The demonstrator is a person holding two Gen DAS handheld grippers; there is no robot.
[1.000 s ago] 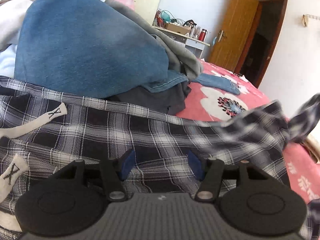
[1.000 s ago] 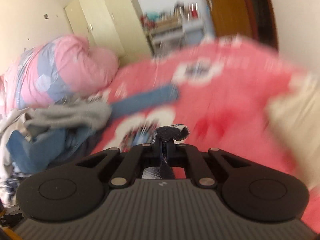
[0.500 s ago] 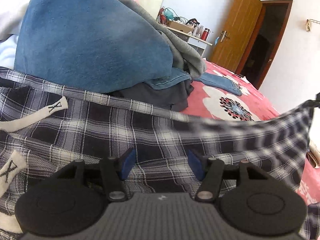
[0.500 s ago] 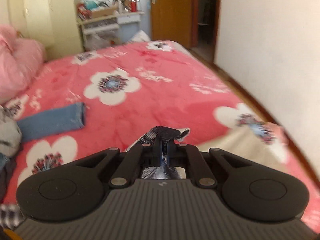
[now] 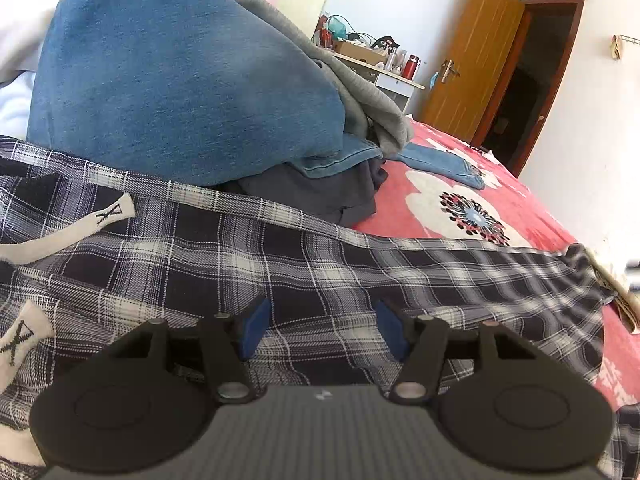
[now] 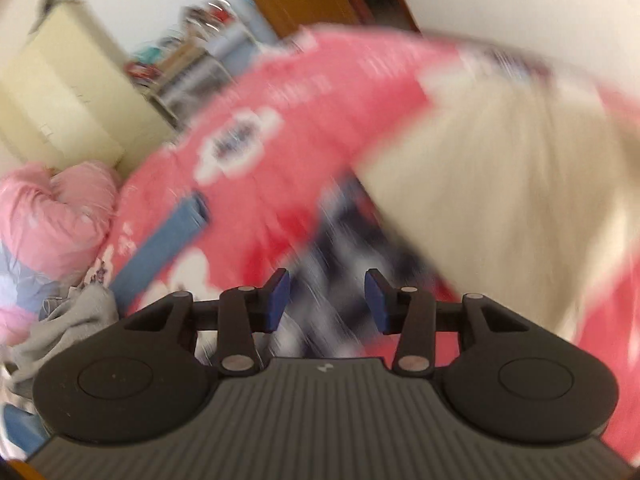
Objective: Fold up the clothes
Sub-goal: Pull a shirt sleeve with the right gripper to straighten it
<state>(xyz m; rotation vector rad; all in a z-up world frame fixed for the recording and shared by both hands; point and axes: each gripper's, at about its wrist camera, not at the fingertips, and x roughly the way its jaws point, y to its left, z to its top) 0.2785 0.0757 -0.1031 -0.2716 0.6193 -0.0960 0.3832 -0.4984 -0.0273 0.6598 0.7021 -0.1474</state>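
A dark blue and white plaid garment [image 5: 304, 264] with white drawstring ends [image 5: 108, 216] lies spread flat across the red flowered bed [image 5: 460, 200]. My left gripper [image 5: 320, 330] is open, hovering just over the plaid cloth. My right gripper [image 6: 327, 300] is open and empty; the view is blurred by motion, with the plaid cloth [image 6: 340, 240] below and ahead of its fingers.
A pile of clothes sits behind the plaid garment: a blue denim piece [image 5: 180, 80], a grey sweatshirt [image 5: 360, 92] and a dark grey item [image 5: 320, 192]. A cream cloth [image 6: 500, 200] lies at the bed's right. The wall, brown door [image 5: 472, 52] and a cluttered shelf [image 5: 380, 64] stand beyond.
My right gripper has opened and let go of the plaid garment's end, then swung away. The stretched end has dropped flat onto the bed. My left gripper has stayed open in place.
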